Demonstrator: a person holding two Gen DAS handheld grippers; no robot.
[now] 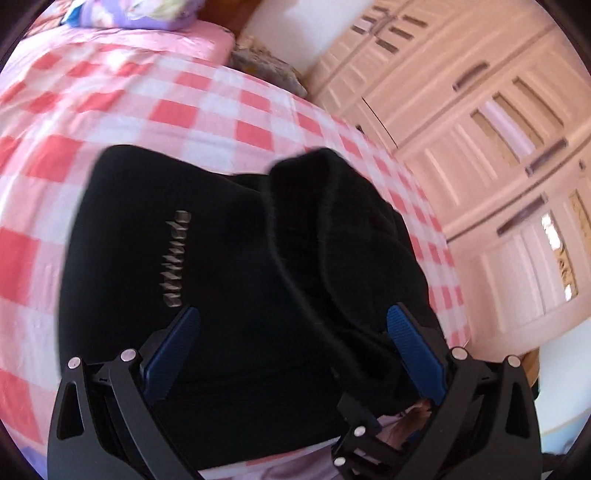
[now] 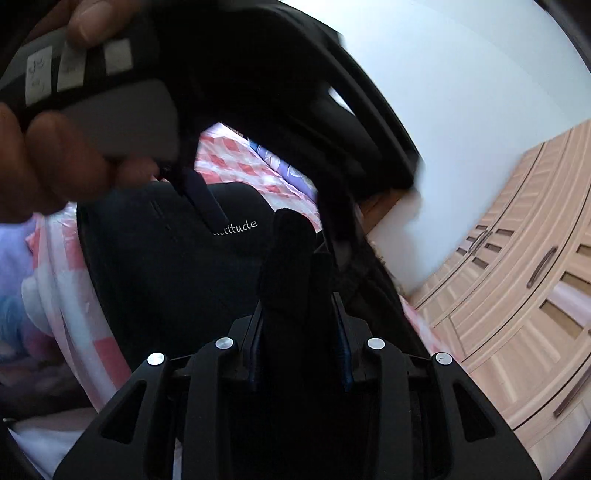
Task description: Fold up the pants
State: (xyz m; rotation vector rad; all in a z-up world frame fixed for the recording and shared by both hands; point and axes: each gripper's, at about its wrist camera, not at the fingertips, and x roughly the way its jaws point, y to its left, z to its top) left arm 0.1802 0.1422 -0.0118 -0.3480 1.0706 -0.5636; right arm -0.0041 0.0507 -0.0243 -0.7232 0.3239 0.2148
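Note:
Black pants with a small white "attitude" print lie bunched on a pink checked bed cover. A thick fold of the cloth stands up at the right side of the pile. My left gripper hovers over the near part of the pants, open, its blue pads wide apart with nothing pinched. In the right wrist view my right gripper is shut on a raised bunch of the pants, and black cloth sticks up between its fingers. A person's hand holds the left tool close above.
A wooden wardrobe with long handles runs along the right side of the bed. A purple pillow lies at the head of the bed. A patterned cushion sits at the bed's far edge. White wall is behind.

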